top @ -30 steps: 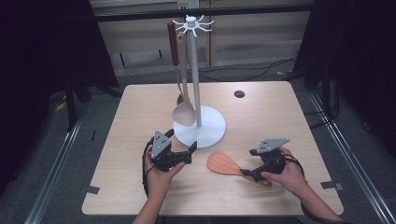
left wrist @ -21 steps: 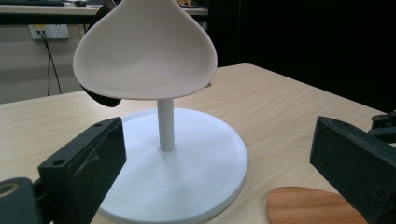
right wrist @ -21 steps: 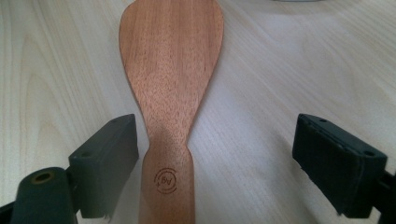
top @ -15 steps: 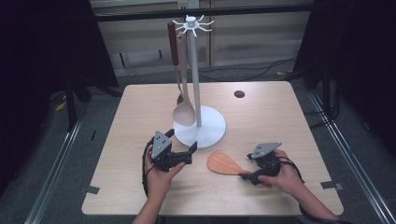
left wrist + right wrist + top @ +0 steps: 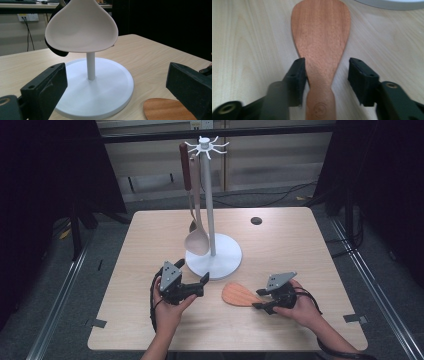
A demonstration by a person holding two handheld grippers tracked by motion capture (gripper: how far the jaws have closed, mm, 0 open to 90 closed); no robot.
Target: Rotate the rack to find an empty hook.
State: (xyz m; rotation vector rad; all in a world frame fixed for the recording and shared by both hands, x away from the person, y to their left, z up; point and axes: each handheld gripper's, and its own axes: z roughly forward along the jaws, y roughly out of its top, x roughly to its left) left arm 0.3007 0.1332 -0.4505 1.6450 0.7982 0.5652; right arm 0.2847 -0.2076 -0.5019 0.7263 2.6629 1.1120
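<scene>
Wooden and reddish-brown, the flat spatula [image 5: 322, 47] lies on the pale table [image 5: 300, 240] just in front of the white stand's base [image 5: 226, 255], blade toward the stand. The right gripper [image 5: 325, 82] straddles its narrow neck with jaws that have just been closing: one pad sits against the wood's edge while the other stands off with a visible gap, so I judge the grasp unfinished. To do it well, centre the neck between the pads and close squarely before lifting; meanwhile the left gripper [image 5: 117, 90] waits with jaws wide apart, holding nothing.
</scene>
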